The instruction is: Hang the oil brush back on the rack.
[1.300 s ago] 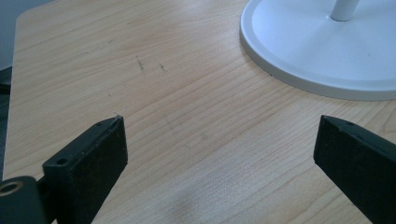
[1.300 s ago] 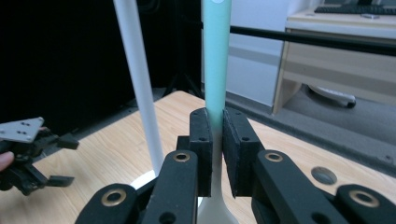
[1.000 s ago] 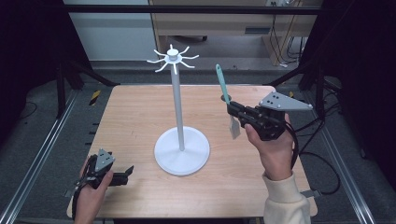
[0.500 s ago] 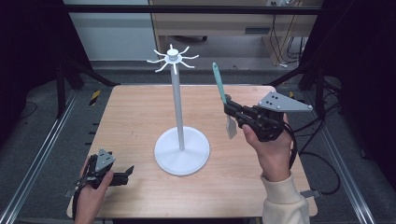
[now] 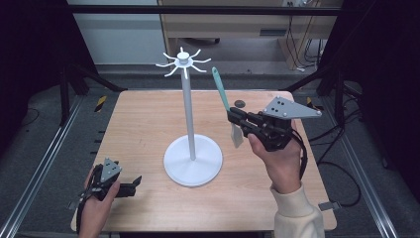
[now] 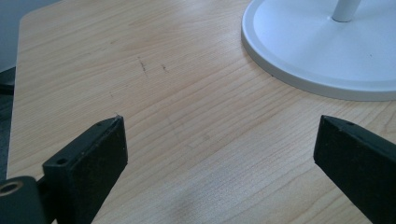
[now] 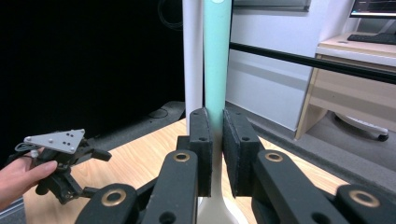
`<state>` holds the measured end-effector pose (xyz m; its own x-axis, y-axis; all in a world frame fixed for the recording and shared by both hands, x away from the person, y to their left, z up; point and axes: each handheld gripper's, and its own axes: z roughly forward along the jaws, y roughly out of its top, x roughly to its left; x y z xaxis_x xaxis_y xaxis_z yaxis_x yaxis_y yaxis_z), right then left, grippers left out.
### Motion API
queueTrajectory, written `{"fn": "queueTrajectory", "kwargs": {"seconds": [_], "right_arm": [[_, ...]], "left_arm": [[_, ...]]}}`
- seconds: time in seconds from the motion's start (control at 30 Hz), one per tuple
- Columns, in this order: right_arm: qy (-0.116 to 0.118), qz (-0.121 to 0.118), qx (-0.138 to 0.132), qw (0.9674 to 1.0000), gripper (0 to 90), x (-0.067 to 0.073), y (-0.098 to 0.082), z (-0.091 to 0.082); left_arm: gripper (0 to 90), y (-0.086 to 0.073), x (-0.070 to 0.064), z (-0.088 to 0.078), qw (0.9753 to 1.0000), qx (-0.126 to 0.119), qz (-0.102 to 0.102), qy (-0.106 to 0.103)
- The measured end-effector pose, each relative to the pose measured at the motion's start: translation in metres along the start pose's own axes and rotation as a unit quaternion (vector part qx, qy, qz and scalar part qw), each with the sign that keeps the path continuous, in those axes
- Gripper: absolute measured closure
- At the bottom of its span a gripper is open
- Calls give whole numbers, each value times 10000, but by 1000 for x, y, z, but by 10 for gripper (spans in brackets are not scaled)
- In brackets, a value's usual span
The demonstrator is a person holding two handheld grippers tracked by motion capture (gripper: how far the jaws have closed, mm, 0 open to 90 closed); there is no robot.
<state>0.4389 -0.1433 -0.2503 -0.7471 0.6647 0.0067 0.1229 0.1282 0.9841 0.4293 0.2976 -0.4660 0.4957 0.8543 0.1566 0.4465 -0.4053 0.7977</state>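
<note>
Since a second ago the right gripper (image 5: 236, 119) has carried the spatula (image 5: 226, 106) a little leftward, closer to the white hook stand (image 5: 190, 111). Its jaws are clamped on the teal handle; the spatula stands nearly upright, handle tip up and leaning slightly left, pale blade down above the table (image 5: 138, 129). It remains clear of the pole, right of it and below the ring of hooks. The left gripper (image 5: 130, 184) rests near the table's front left corner, jaws spread wide and empty, with bare wood between it and the stand's round base.
</note>
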Motion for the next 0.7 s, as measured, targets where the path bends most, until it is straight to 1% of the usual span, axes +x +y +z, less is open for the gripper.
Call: {"fn": "queueTrajectory", "kwargs": {"seconds": [0.3, 0.57, 0.7], "right_arm": [[67, -34, -7, 10000, 827, 2, 2, 3], [101, -75, 34, 9999, 827, 4, 4, 9], [94, -43, 25, 9999, 827, 4, 6, 10]], "left_arm": [[24, 0, 0, 0, 10000, 8, 8, -2], [24, 0, 0, 0, 10000, 13, 3, -4], [24, 0, 0, 0, 10000, 14, 6, -6]]}}
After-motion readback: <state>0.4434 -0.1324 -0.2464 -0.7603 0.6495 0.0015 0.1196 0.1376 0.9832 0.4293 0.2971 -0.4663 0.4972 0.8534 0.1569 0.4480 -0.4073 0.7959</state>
